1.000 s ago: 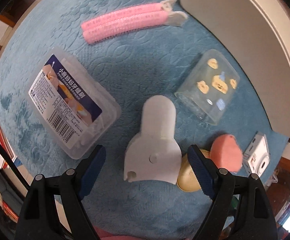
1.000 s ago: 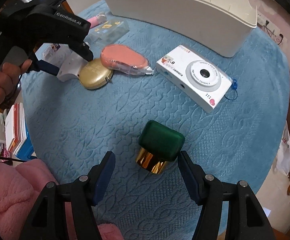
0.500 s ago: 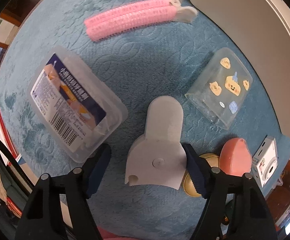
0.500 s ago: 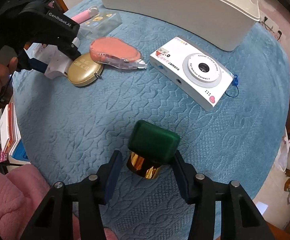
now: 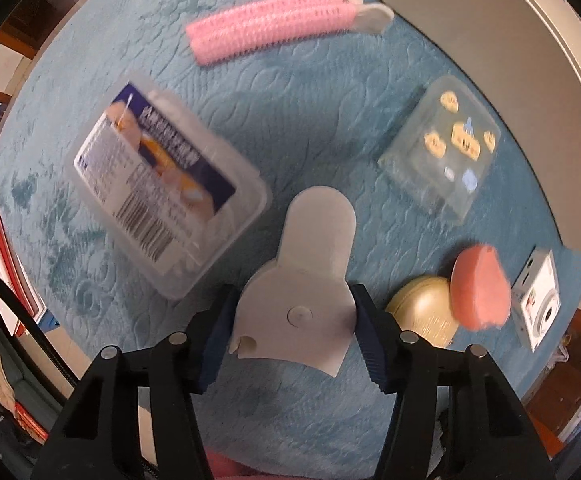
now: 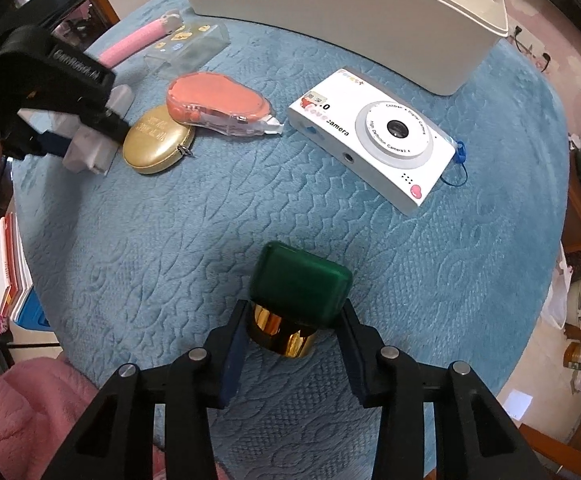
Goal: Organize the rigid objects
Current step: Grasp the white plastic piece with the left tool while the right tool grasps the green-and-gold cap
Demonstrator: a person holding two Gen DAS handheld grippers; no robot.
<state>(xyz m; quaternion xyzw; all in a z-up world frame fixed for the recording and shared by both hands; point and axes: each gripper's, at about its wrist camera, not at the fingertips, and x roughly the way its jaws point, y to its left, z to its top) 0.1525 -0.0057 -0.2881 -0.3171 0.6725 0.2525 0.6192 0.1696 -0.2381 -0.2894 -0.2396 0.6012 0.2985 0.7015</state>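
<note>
A flat white plastic piece lies on the blue cloth. My left gripper points down over its wide end, jaws closing, and both blue pads touch its sides. In the right wrist view the same left gripper sits at the far left over that white piece. A small bottle with a dark green cap and a gold base lies between the fingers of my right gripper. Those jaws are closing too, with the pads against the bottle.
A pink hair clip, a labelled clear box and a clear sticker case lie beyond the left gripper. A gold round case, a pink correction tape and a white toy camera lie before a white bin.
Both grippers have narrowed from wide open. The left pads have come in against the white piece, and the right pads against the green-capped bottle. The left gripper has shifted slightly over the piece.
</note>
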